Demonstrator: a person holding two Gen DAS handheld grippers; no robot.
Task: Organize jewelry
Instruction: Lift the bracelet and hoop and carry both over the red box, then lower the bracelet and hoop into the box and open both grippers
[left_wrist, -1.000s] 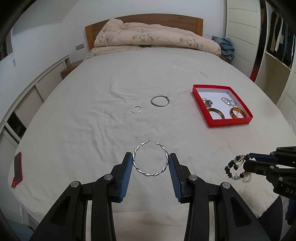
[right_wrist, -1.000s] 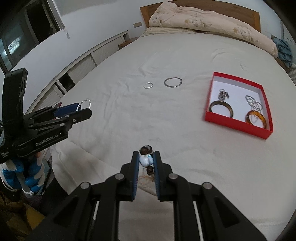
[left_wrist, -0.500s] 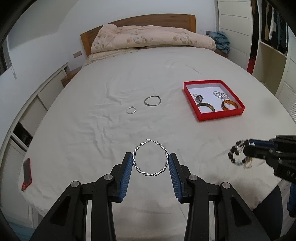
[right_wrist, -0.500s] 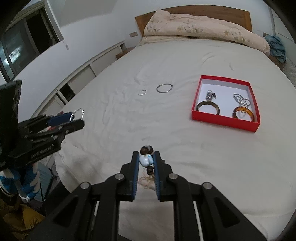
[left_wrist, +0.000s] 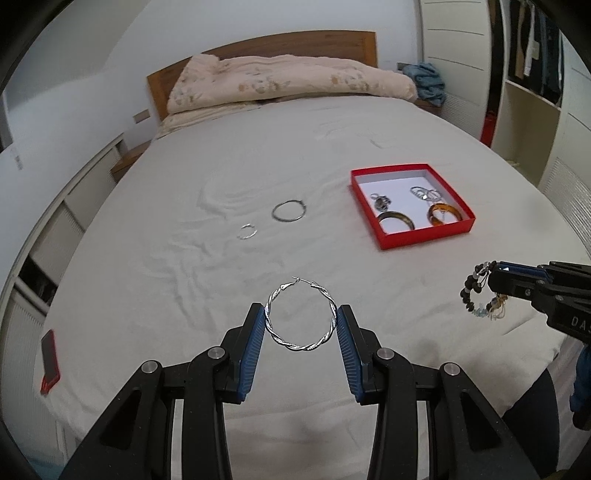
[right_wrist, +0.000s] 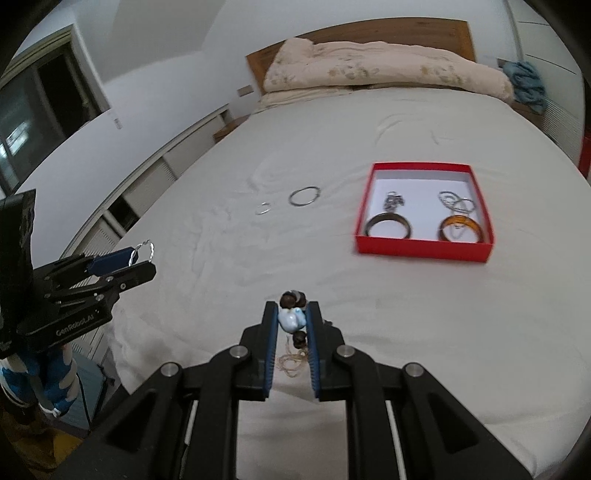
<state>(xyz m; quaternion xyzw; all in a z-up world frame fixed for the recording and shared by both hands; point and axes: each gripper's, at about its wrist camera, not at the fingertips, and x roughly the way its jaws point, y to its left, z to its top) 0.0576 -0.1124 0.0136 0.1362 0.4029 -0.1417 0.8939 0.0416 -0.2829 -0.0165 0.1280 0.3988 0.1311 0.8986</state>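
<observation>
Here the left gripper (left_wrist: 300, 321) has its jaws set fairly wide, pressed on either side of a twisted silver hoop (left_wrist: 300, 318), which stands upright between the blue pads (left_wrist: 255, 347) above the bed (left_wrist: 184, 280). The right gripper (right_wrist: 293, 320) has its jaws drawn narrow on a beaded bracelet (right_wrist: 292, 317): a pale blue bead sits clamped between the pads, dark beads show just past the tips, and fine thread hangs loose below. In the left wrist view that bracelet (left_wrist: 474, 291) dangles from the right gripper (left_wrist: 493, 273) at the right edge, clear of the sheet.

Farther out on the bed lie two loose rings, side by side but apart: a small ring (left_wrist: 246, 232) and, to its right and a bit farther, a larger ring (left_wrist: 290, 211). To the right of them sits an open red box (left_wrist: 424, 236) with a white floor. In it lie a dark bangle (left_wrist: 396, 220), an amber bangle (left_wrist: 444, 213), a small metal piece (left_wrist: 382, 201) and a tangle of thin silver rings (left_wrist: 424, 192).

A phone (left_wrist: 50, 360) in a red case lies near the bed's left edge. A folded quilt (left_wrist: 288, 79) rests against the wooden headboard (left_wrist: 332, 44).
</observation>
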